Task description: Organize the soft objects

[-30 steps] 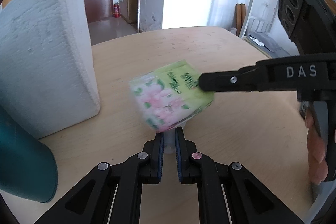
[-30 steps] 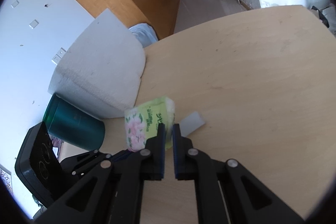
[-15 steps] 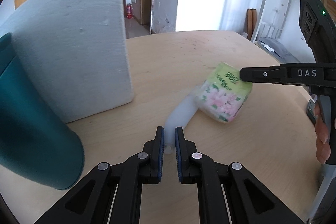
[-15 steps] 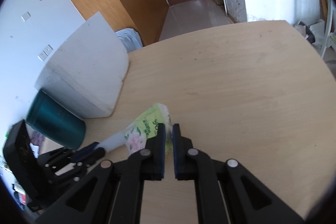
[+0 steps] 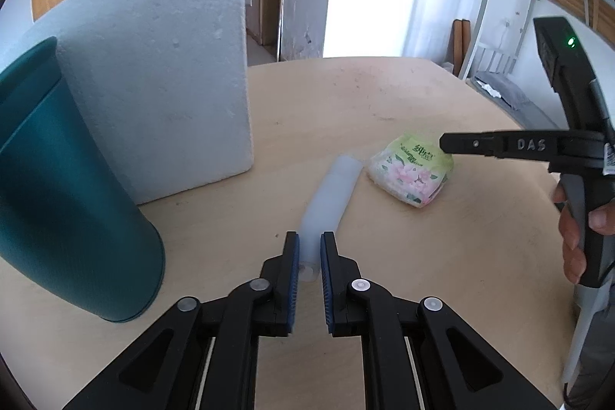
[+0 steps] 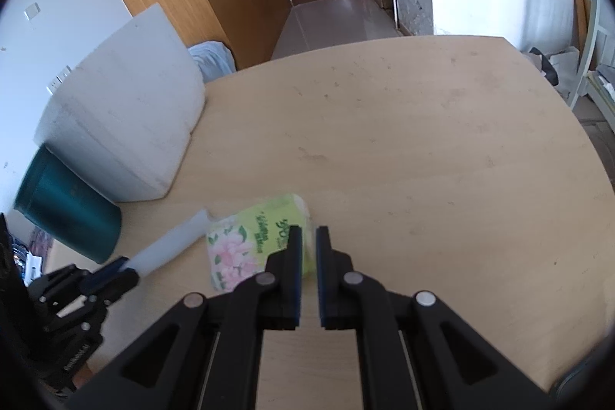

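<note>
Your left gripper is clamped on the near end of a white translucent strip lying on the desk. Your right gripper pinches the green floral tissue pack, which rests mid-desk, touching the strip's far end. A foam block and teal bin stand by the left edge.
</note>
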Available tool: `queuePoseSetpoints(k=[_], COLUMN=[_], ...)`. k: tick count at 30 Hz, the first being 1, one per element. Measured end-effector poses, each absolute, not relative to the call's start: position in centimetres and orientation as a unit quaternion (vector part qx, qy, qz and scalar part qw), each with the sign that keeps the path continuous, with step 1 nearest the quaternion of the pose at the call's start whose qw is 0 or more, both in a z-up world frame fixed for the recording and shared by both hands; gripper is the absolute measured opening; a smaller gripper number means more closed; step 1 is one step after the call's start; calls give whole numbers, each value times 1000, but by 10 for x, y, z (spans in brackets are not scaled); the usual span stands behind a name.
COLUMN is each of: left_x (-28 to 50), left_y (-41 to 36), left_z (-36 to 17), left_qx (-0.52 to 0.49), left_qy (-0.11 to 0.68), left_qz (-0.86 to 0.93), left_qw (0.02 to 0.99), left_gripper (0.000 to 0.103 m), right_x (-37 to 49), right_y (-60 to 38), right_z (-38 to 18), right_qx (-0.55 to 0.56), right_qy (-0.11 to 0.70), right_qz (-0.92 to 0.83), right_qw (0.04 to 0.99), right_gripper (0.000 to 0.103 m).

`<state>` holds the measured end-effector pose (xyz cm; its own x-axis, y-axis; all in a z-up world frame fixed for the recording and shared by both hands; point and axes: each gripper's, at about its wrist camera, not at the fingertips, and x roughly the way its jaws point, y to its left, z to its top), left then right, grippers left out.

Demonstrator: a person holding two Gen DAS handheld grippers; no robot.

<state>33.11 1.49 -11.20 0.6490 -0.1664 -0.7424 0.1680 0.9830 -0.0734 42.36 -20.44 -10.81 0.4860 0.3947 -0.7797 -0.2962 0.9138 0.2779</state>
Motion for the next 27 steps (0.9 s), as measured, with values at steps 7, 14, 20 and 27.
queuePoseSetpoints(k=[7,14,20,27], left_x=[333,332,342,354], left_y=[15,6,-6,-9], left_z=[-103,-103,-105,-115], left_qx=[-3,22,43,55], left_qy=[393,395,397,403], left_qz=[-95,-103,-144,-145], left_qw=[915,913,906,902], left_gripper=[24,25,26,37], right_x=[421,420,417,417], right_y=[-200,-201,-190,-179], right_z=[-106,-103,-106,-114], right_qx=[43,39,23,-1], right_qy=[460,447,453,461], right_qz=[201,201,220,226], right_qw=[864,871,864,858], right_gripper=[51,64,64,64])
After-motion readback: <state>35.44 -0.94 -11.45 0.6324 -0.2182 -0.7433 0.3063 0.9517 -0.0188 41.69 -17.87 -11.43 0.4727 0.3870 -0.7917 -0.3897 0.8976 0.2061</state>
